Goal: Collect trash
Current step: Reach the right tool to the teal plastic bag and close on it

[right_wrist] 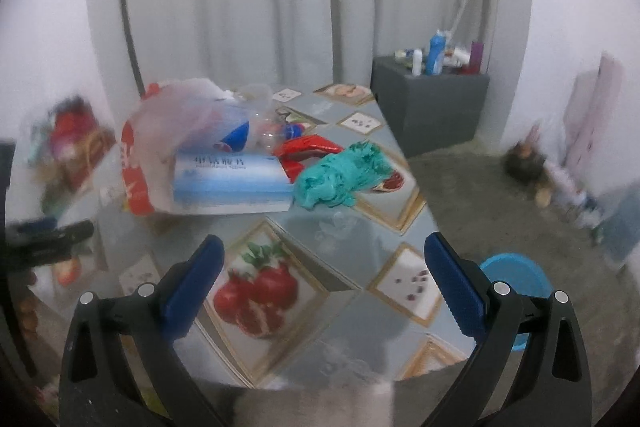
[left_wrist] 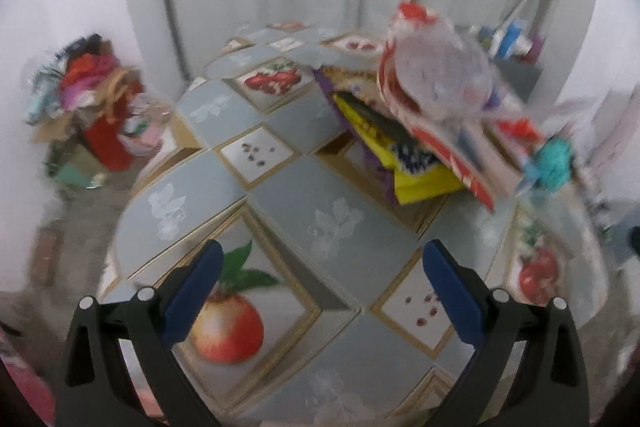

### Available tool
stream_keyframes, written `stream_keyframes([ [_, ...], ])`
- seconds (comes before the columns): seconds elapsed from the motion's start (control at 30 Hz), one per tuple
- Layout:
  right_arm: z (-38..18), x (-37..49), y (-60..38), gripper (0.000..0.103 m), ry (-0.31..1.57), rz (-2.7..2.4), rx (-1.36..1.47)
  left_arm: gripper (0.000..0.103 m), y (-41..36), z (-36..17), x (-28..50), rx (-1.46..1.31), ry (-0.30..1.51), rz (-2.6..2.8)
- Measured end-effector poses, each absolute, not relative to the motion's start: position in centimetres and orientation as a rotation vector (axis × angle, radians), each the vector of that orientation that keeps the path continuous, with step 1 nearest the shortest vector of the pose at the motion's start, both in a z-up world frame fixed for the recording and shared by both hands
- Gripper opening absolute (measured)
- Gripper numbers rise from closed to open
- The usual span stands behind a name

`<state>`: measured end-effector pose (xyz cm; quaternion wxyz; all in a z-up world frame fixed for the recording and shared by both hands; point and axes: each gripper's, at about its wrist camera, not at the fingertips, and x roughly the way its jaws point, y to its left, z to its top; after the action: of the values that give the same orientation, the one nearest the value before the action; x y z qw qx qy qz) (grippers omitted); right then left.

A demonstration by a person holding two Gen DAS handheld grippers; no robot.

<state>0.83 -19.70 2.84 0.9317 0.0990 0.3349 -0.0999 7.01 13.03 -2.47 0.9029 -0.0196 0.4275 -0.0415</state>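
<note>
Both claws, left claw (left_wrist: 320, 291) and right claw (right_wrist: 324, 287), are spread and empty. Ahead of the right claw, the trash remains on the desk (right_wrist: 340, 307): blue-white box (right_wrist: 232, 183), teal crumpled wad (right_wrist: 344, 175), red wrapper (right_wrist: 308, 151). Collection appears not yet begun.

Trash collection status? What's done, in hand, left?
Done: nothing visibly collected. In hand: nothing; left gripper and right gripper are both open and empty above the table. Left: the whole pile, including the teal crumpled wad, blue-white box, red wrapper and plastic bag.
</note>
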Motion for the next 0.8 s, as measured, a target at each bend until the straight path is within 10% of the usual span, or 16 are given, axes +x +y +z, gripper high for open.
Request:
stream_keyframes([
  [0.33,2.5,3.3,-22.4,0.095,0.702,-0.264,0.326,0.098,13.3,-1.9,9.3,-0.219,0.809,-0.335],
  [0.8,0.3,8.4,-26.5,0.083,0.738,-0.092,0.649,0.086,2.0,2.2,9.1,0.284,0.427,-0.664],
])
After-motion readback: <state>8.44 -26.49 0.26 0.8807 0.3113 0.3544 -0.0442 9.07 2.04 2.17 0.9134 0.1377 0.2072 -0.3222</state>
